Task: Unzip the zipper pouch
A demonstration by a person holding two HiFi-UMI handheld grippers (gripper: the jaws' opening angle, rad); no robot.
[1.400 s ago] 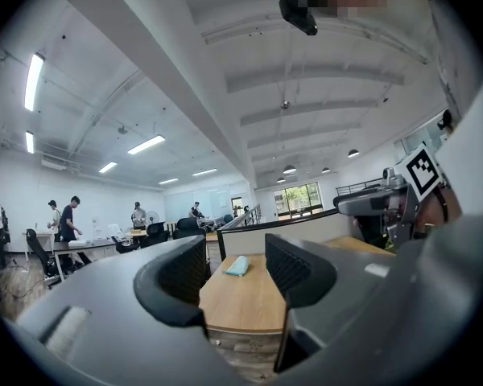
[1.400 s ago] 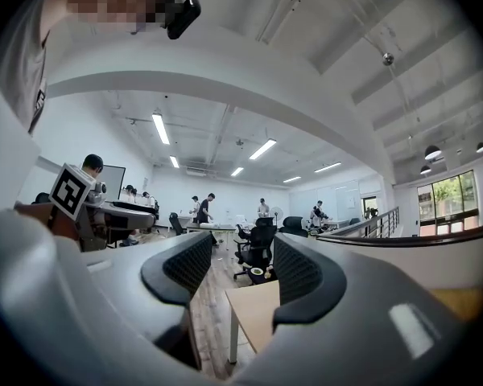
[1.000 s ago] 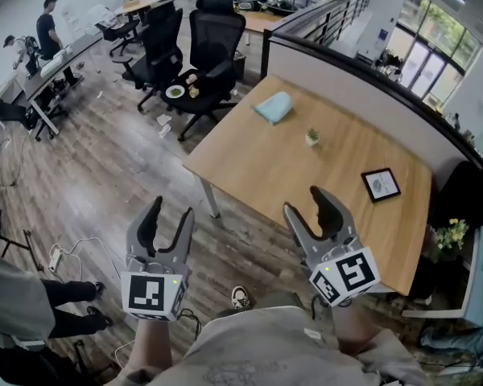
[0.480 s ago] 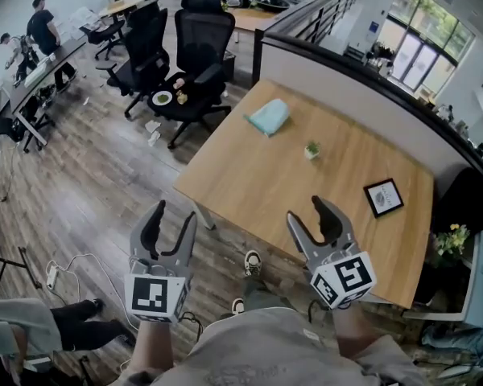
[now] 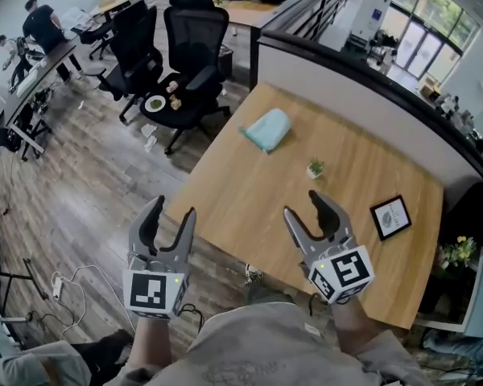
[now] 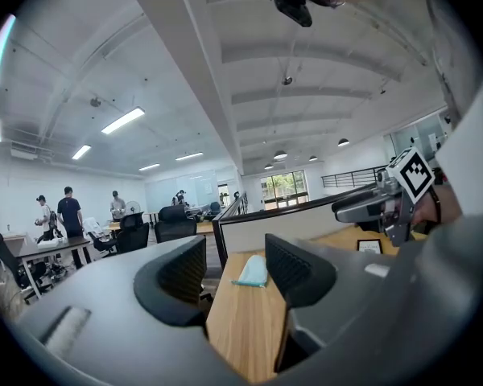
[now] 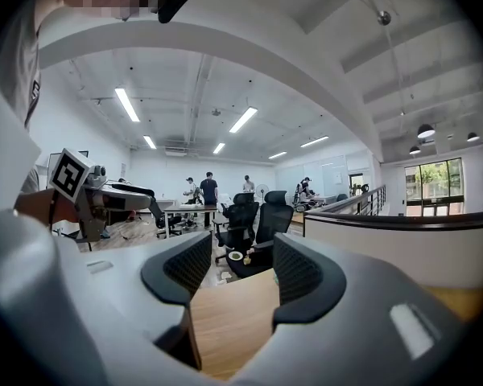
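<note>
Here the light blue zipper pouch (image 5: 267,129) lies flat on the far part of the wooden table (image 5: 241,199), near its left edge and well apart from both tools. It is too small to tell how its zipper stands. The left gripper (image 5: 171,212) is held over the floor, just beside the near left edge of the table. Its jaws stand wide apart with nothing between them; in the left gripper view only the table top and the distant pouch show in the gap. The right gripper (image 5: 303,206) hangs above the near part of the table, also wide open and holding nothing. Between the pouch and the right gripper stands a small potted plant (image 5: 315,168). A framed picture (image 5: 390,215) lies toward the right side of the table. Two black office chairs (image 5: 189,47) stand beyond the far left corner.
</note>
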